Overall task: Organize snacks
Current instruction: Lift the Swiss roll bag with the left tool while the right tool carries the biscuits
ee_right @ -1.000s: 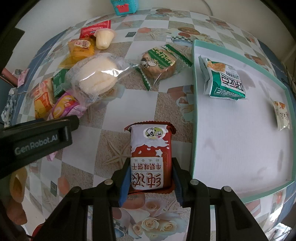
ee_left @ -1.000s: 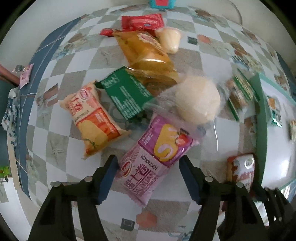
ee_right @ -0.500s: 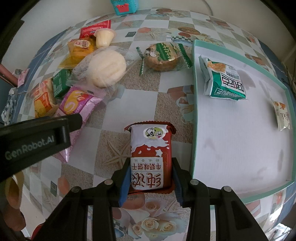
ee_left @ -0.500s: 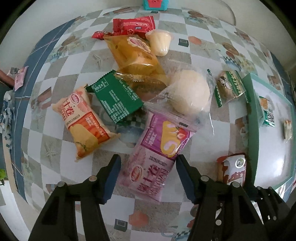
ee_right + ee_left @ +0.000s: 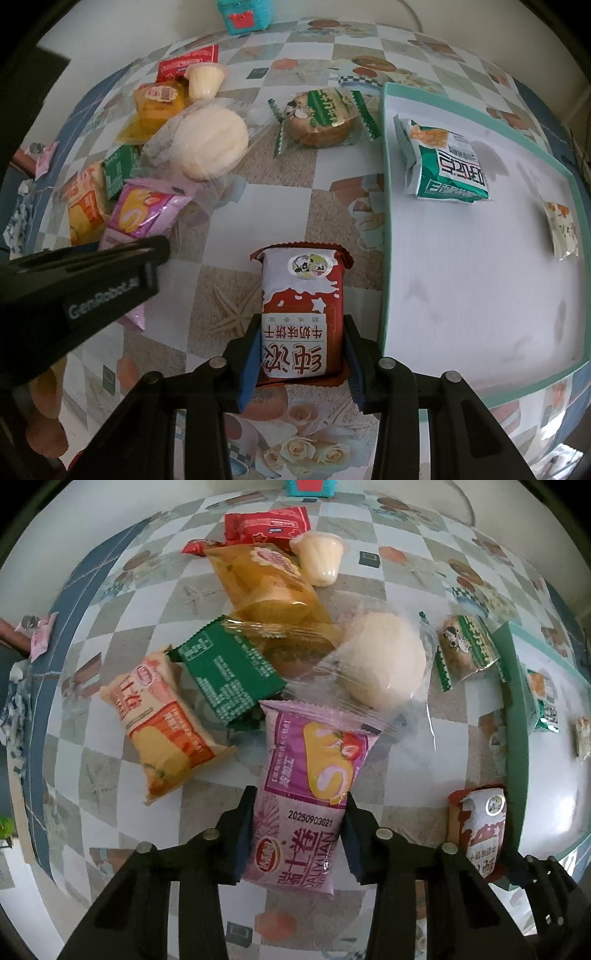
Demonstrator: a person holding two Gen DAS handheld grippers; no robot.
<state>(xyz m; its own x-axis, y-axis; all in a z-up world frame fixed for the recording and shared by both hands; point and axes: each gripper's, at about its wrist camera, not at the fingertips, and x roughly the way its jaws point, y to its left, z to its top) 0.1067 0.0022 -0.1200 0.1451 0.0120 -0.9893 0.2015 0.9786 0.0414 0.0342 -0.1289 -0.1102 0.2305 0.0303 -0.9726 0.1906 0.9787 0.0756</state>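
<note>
**Now both grippers are pinching snack packets**

Down on the checkered tablecloth, the left gripper is closing its jaws on the purple plastic cake-roll packet, whose far end is lying against the clear-wrapped pale round bun. Meanwhile the right gripper is clamping the red-and-white biscuit packet, which is resting on the cloth just beside the teal-rimmed white tray.

Eleven snack packs, one tray
</note>
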